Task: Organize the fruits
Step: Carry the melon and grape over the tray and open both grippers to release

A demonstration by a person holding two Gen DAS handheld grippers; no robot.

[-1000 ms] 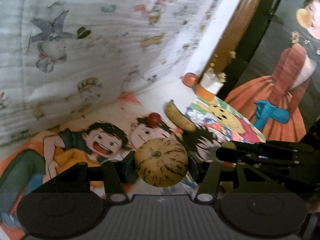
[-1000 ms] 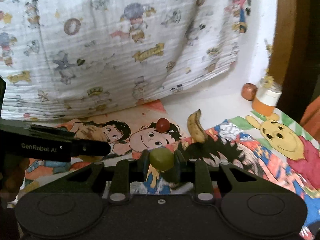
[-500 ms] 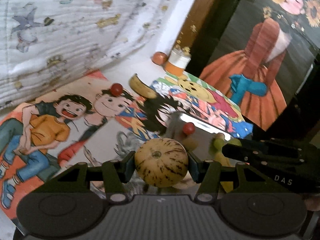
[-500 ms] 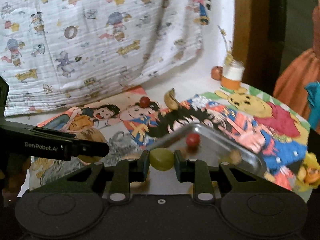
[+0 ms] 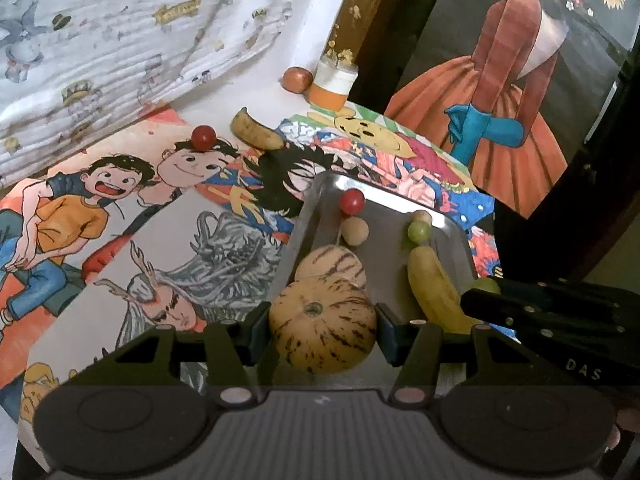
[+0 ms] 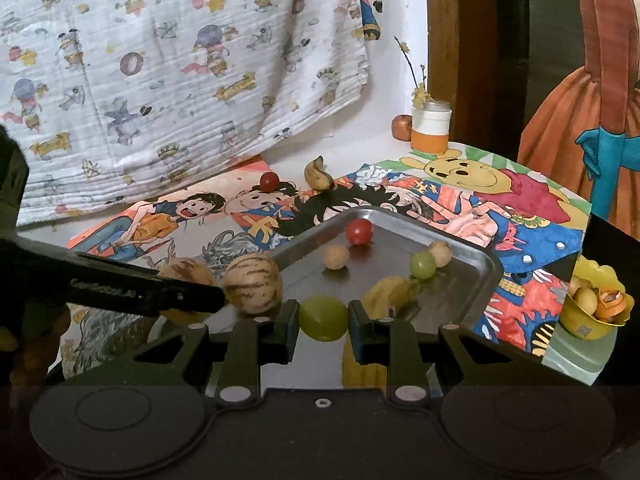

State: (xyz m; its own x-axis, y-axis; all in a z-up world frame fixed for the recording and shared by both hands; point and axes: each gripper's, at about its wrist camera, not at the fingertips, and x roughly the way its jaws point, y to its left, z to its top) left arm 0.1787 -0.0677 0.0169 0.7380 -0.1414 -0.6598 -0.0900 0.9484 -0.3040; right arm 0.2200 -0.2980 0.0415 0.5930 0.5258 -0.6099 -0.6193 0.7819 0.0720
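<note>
The striped melon (image 5: 322,326) sits clamped between the fingers of the left gripper (image 5: 322,332), jaws spread wide to span it, held just over the near-left corner of the steel tray (image 5: 456,232). The green grape (image 6: 323,317) is pinched in the right gripper (image 6: 323,320), jaws closed down narrow on it, hovering at the tray's near edge.

Inside the tray lie a second striped melon (image 5: 332,266), a red cherry tomato (image 5: 352,201), a small tan round fruit (image 5: 354,231), another green grape (image 5: 419,232) touching a further tan fruit (image 5: 422,217), and a yellow banana (image 5: 434,292). So sorting looks well along: several fruits are in, two more are in hand and not yet released.

Left out on the cartoon-print mat (image 5: 120,216) are a red cherry tomato (image 5: 203,138) and a browned banana (image 5: 256,132), near each other and well apart from the tray. A reddish round fruit (image 5: 297,79) rests just beside an orange-and-white jar (image 5: 332,84) at the back; whether it counts as one of the fruits to sort I cannot tell.

The near part of the tray is hidden behind both gripper bodies, and the tray banana's near end is covered by the right gripper's finger in the left view. A yellow bowl (image 6: 596,308) at the far right holds pale pieces too small to identify
</note>
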